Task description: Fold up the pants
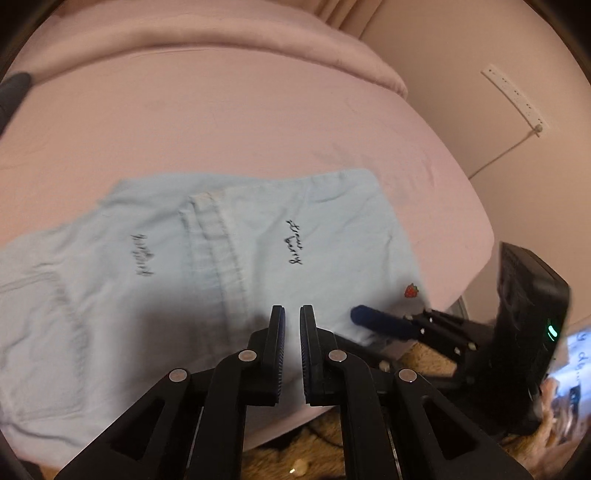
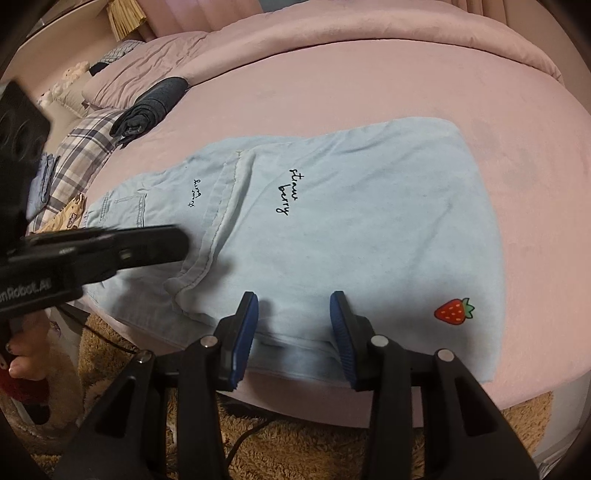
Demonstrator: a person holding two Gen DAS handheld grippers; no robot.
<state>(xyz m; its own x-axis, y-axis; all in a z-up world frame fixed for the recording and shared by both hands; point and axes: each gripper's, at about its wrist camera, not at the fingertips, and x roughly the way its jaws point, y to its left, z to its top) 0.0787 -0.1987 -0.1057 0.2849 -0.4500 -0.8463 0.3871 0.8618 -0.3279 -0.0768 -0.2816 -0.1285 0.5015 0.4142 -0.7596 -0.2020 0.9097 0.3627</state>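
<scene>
Light blue pants point(image 2: 369, 229) lie folded and flat on the pink bed point(image 2: 369, 74), with "straw berry" script and a strawberry patch point(image 2: 454, 311) near the front corner. My right gripper point(image 2: 294, 295) stands open over the near edge of the pants, and nothing is pinched between its blue pads. My left gripper point(image 1: 291, 310) is shut and empty, pointing down just above the same pants point(image 1: 314, 221) beside the hem seam. From the right wrist it shows as a dark blurred bar point(image 2: 173, 243) over the left part of the pants. One of the right gripper's blue fingers point(image 1: 373, 321) reaches in at the right.
Dark folded clothes point(image 2: 155, 103) and a plaid cloth point(image 2: 85, 147) lie at the bed's far left. A rolled pink duvet point(image 2: 406, 29) runs along the back. A shaggy tan rug point(image 2: 314, 443) is below the bed edge. A power strip point(image 1: 513, 96) hangs on the wall.
</scene>
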